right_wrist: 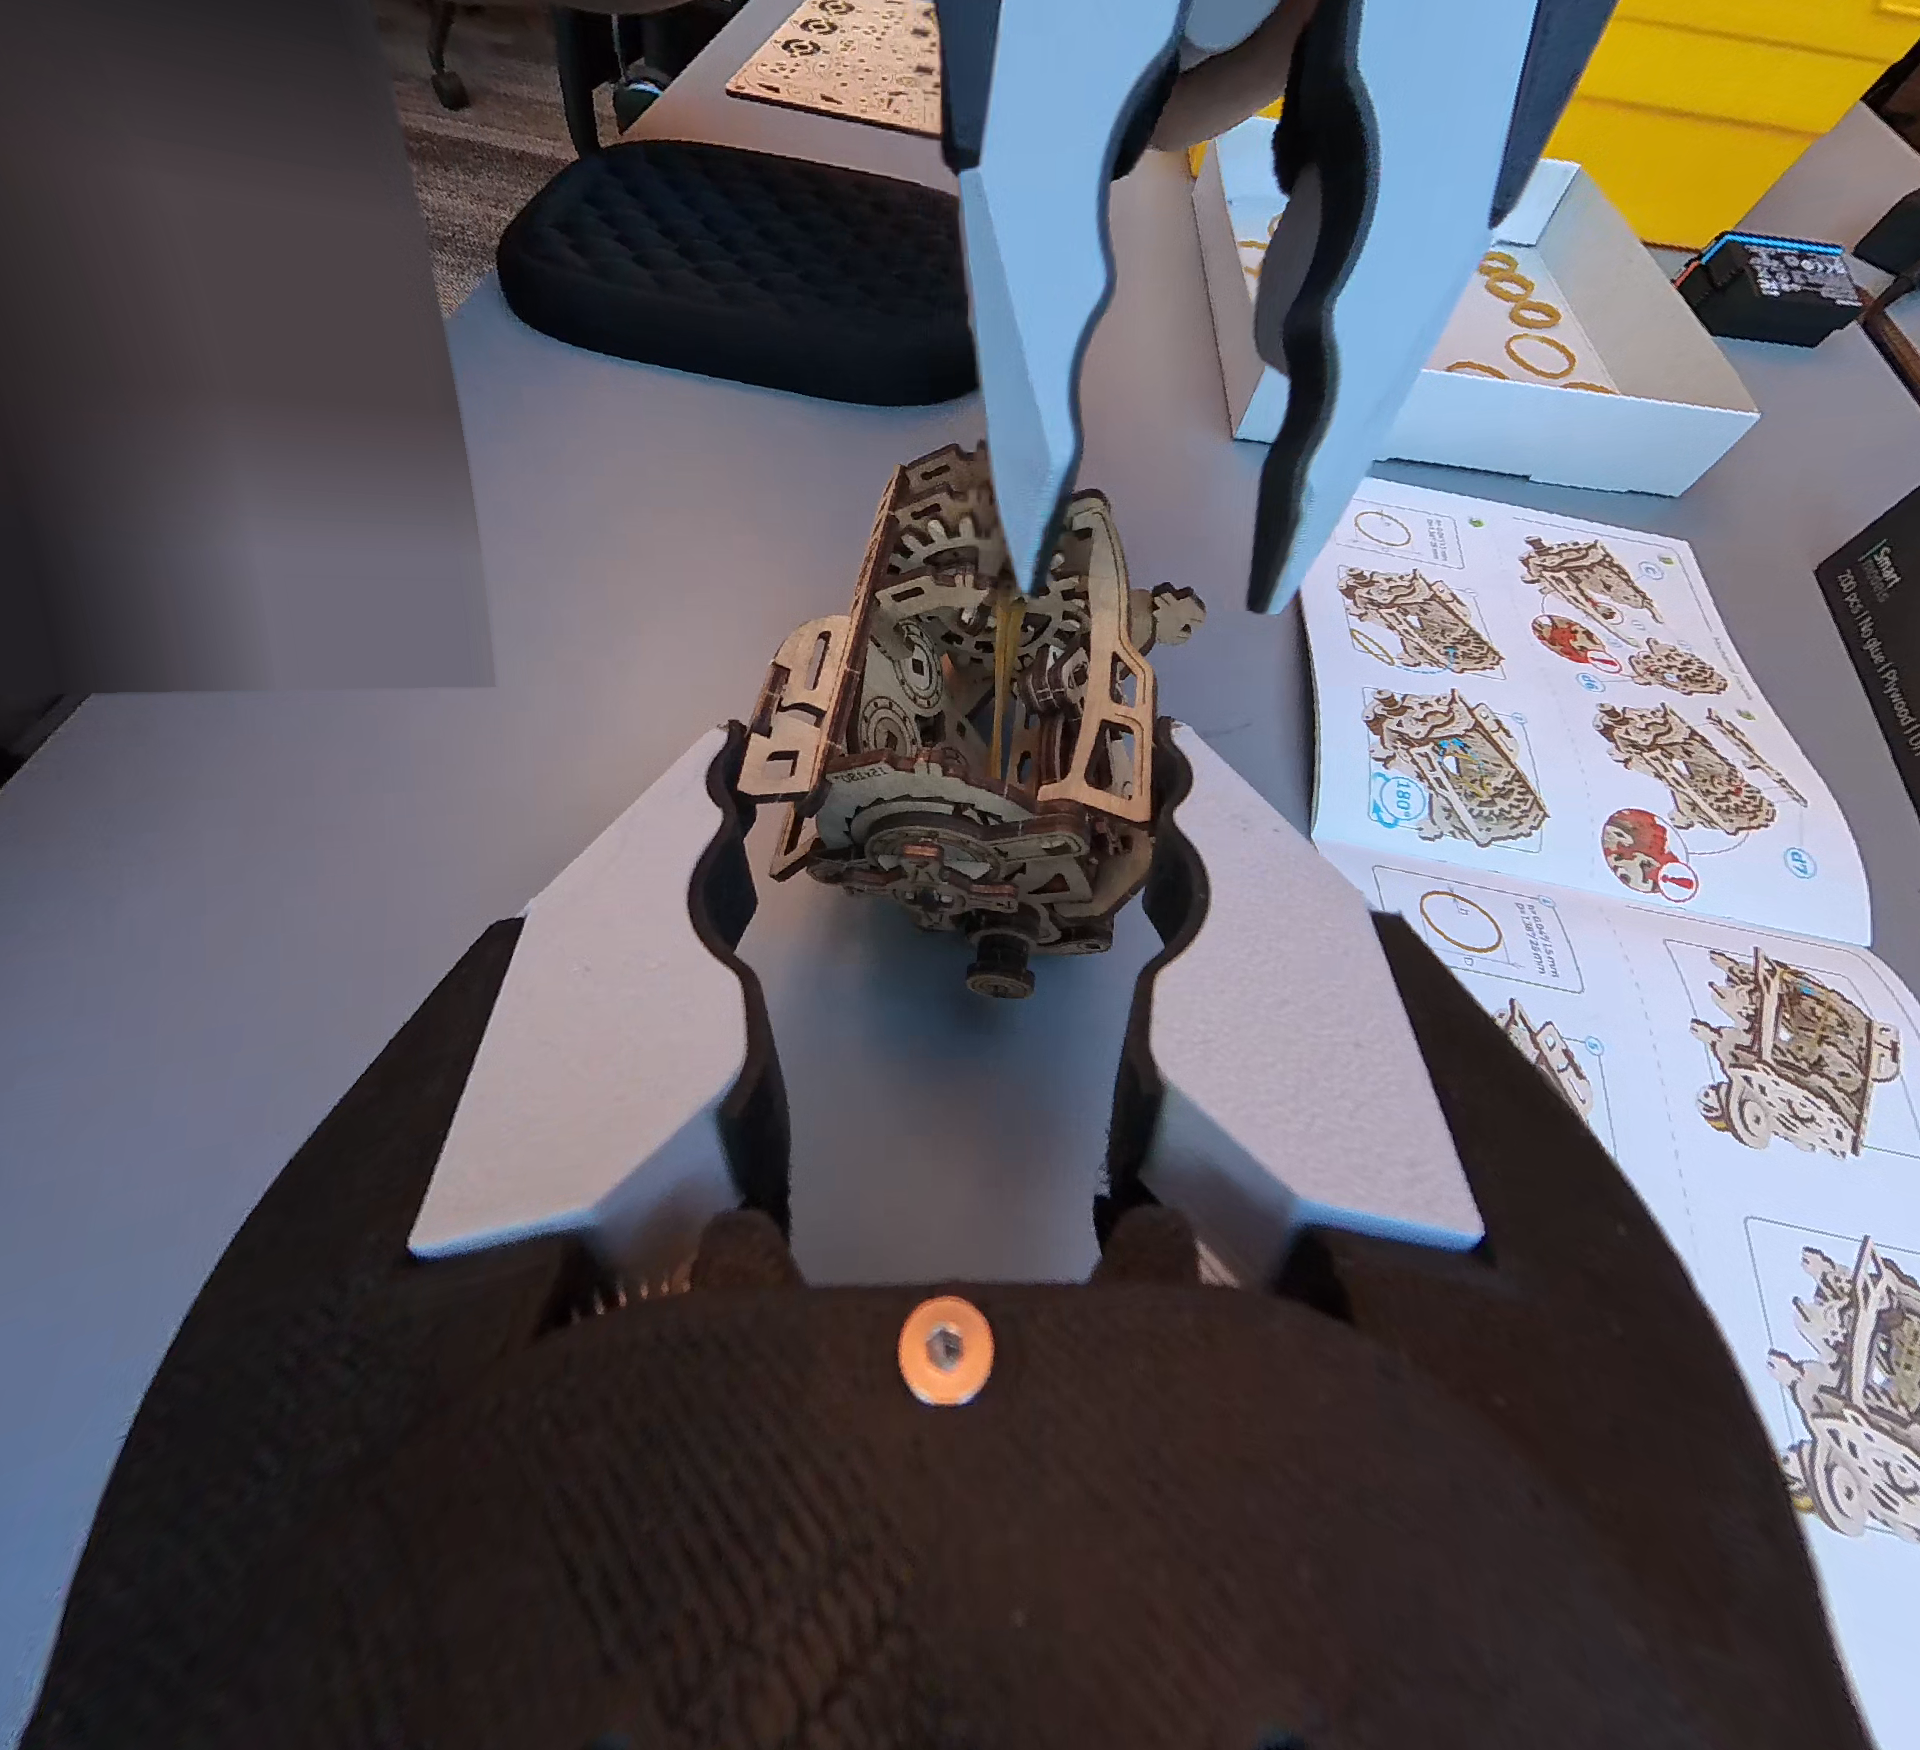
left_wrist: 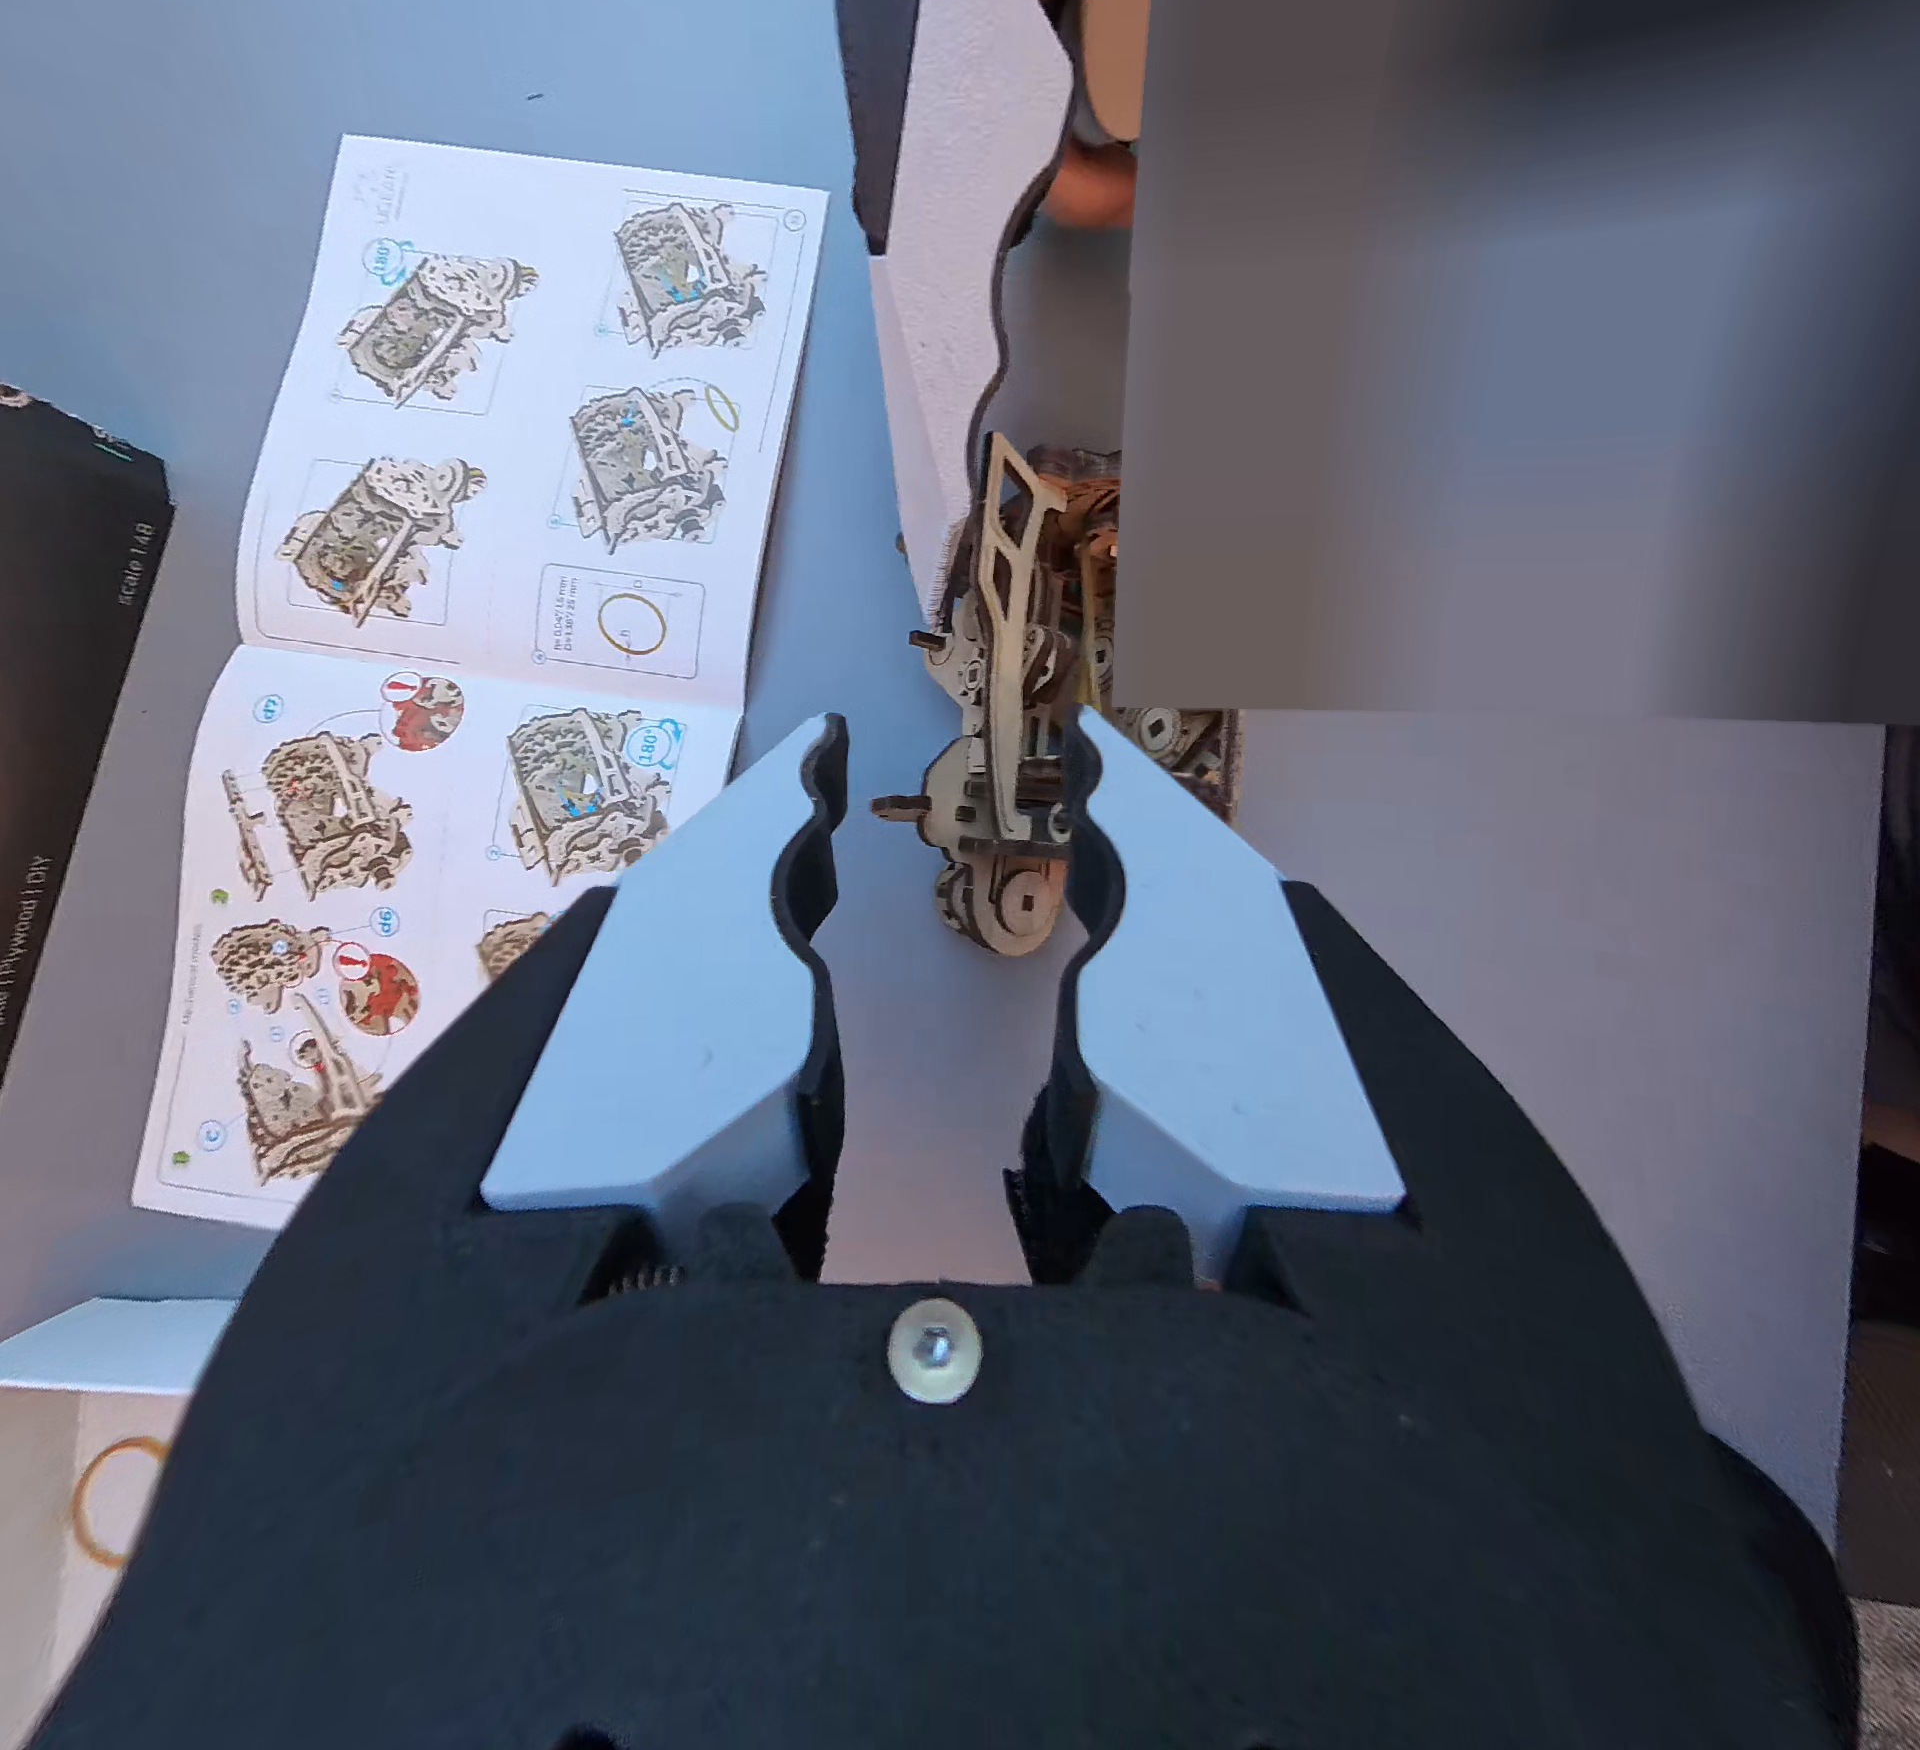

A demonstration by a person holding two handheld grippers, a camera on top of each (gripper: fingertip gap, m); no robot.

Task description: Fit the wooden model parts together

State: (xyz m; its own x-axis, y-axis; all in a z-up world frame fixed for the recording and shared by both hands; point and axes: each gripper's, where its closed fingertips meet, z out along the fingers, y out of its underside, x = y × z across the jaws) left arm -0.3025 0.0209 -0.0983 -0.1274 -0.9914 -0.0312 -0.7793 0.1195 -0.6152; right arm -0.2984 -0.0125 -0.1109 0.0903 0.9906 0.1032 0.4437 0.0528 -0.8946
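Note:
The wooden model (right_wrist: 966, 765), a small openwork box of gears, stands on the grey table (right_wrist: 260, 973). My right gripper (right_wrist: 948, 755) is shut on it, one finger against each side. A yellow rubber band (right_wrist: 1003, 692) runs upright inside the model. My left gripper (right_wrist: 1148, 594) comes down from above, open and empty, with one fingertip (right_wrist: 1029, 557) poked into the model's top at the band. In the left wrist view my left gripper (left_wrist: 961, 744) is open, its right finger against the model (left_wrist: 997, 661). The far part of the model is hidden there by a blurred patch.
An open instruction booklet (right_wrist: 1558, 765) lies right of the model and shows in the left wrist view (left_wrist: 499, 609). Behind are a white tray of rubber bands (right_wrist: 1507, 370), a sheet of wooden parts (right_wrist: 842, 59), a black cushion (right_wrist: 727, 266) and a yellow bin (right_wrist: 1714, 38). A black box (left_wrist: 73, 661) lies beside the booklet.

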